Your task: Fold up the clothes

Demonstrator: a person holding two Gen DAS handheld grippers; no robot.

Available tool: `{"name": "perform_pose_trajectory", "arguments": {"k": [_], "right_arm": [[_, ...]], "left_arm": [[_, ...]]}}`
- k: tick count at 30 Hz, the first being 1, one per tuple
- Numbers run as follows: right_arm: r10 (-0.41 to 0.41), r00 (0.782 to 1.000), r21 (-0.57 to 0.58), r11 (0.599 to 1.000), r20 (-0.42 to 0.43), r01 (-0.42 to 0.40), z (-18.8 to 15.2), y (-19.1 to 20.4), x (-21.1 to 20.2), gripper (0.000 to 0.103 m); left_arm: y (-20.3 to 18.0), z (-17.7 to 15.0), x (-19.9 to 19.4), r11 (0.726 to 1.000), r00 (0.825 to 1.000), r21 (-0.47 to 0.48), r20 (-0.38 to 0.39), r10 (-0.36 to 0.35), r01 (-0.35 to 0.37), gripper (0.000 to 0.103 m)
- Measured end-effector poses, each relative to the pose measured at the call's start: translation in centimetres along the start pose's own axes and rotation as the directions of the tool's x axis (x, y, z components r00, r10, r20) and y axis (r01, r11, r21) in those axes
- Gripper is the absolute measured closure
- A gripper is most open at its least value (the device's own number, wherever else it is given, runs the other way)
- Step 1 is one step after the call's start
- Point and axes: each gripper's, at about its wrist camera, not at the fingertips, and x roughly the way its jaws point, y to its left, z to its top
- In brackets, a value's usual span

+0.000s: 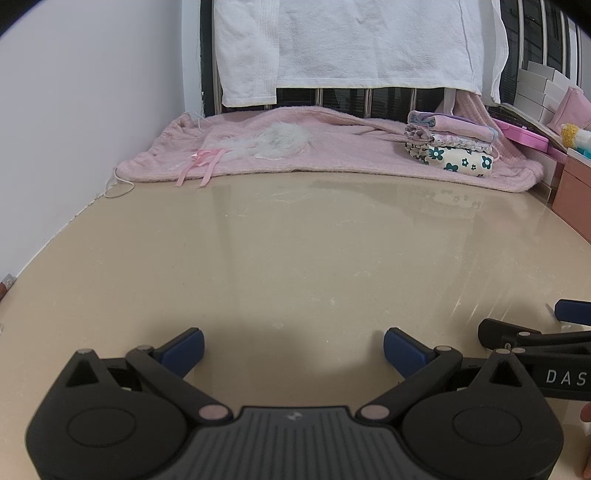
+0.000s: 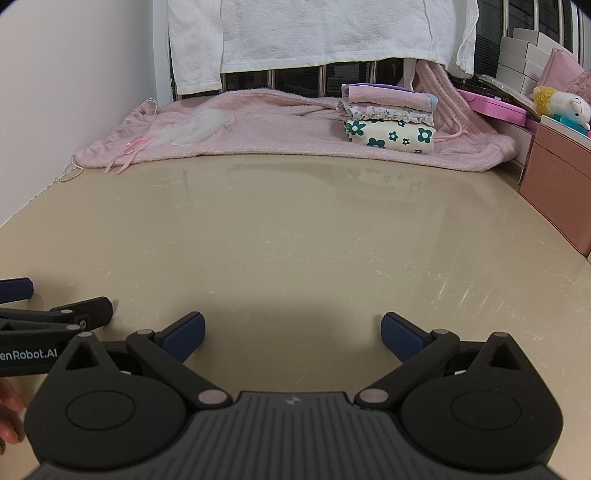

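Note:
A stack of folded clothes (image 1: 448, 147) (image 2: 389, 120), pink pieces over a cream one with green flowers, rests on a pink blanket (image 1: 332, 147) (image 2: 288, 129) at the far side of a beige table (image 1: 295, 258) (image 2: 295, 240). A white fluffy garment with pink ribbons (image 1: 273, 142) (image 2: 195, 127) lies unfolded on the blanket's left part. My left gripper (image 1: 293, 349) hovers open over the near table, nothing between its blue pads. My right gripper (image 2: 293, 336) is likewise open and empty. Each shows at the other view's edge, the right gripper (image 1: 546, 332) and the left gripper (image 2: 44, 306).
White towels (image 1: 351, 44) (image 2: 314, 33) hang over dark window bars behind the table. A white wall runs along the left. At the right stand pink drawers (image 2: 557, 177), white boxes (image 2: 524, 55), a pink case (image 1: 524, 134) and a plush toy (image 2: 561, 103). A thin white cord (image 1: 118, 184) trails off the blanket's left corner.

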Motion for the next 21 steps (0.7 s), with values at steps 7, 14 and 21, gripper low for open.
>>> {"name": "perform_pose_trajectory", "arguments": {"k": [7,14,21], "right_arm": [[0.000,1.000,0.001,1.000,0.002,0.000,0.07,-0.02,0.01,0.001],[-0.005,1.000,0.003,1.000,0.003,0.005,-0.29,0.19,-0.18,0.001],[-0.007,1.000,0.005,1.000,0.002,0.007,-0.10,0.01,-0.12,0.000]], "left_arm": [[0.06,-0.03,0.04,1.000,1.000,0.000,0.000,0.000,0.000,0.000],[0.07,-0.02,0.02,1.000,1.000,0.000,0.000,-0.001,0.001,0.000],[0.07,0.01,-0.01,1.000,1.000,0.000,0.000,-0.001,0.001,0.000]]}}
